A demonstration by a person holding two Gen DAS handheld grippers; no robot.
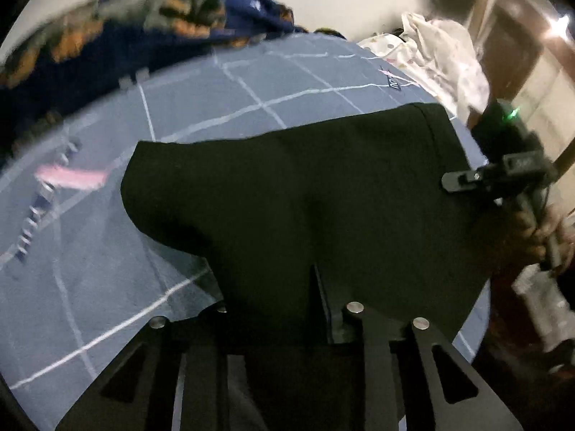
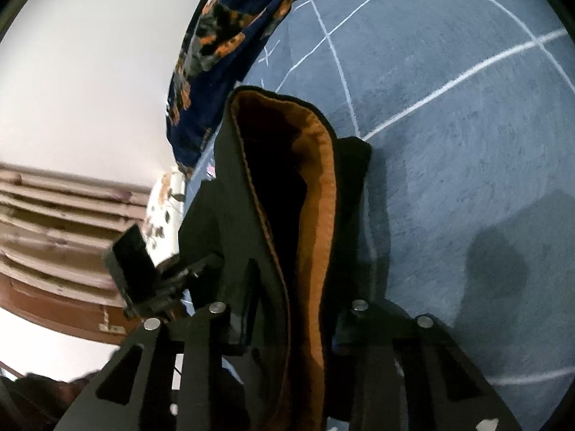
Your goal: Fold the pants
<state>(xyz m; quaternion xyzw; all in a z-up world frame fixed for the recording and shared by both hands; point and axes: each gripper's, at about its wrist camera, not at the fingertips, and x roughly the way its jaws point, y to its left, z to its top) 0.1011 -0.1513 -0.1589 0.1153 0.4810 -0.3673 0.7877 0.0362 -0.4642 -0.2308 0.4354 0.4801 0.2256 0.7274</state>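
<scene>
The black pants [image 1: 305,186] are lifted above the blue bedsheet [image 1: 107,269]. My left gripper [image 1: 287,309] is shut on the near edge of the pants, and the cloth drapes over its fingers. My right gripper [image 1: 452,181] shows at the right of the left wrist view, pinching the pants' right edge. In the right wrist view my right gripper [image 2: 291,316] is shut on the pants [image 2: 222,208], whose orange inner lining [image 2: 320,215] faces the camera. The left gripper [image 2: 172,287] appears at the left there, holding the same cloth.
The bedsheet [image 2: 449,179] is blue-grey with white grid lines. A dark blue patterned blanket [image 1: 125,36] lies at the far side; it also shows in the right wrist view [image 2: 222,43]. White printed cloth [image 1: 442,57] is heaped at the right. A white wall [image 2: 90,89] and wooden shelving [image 2: 54,233] stand behind.
</scene>
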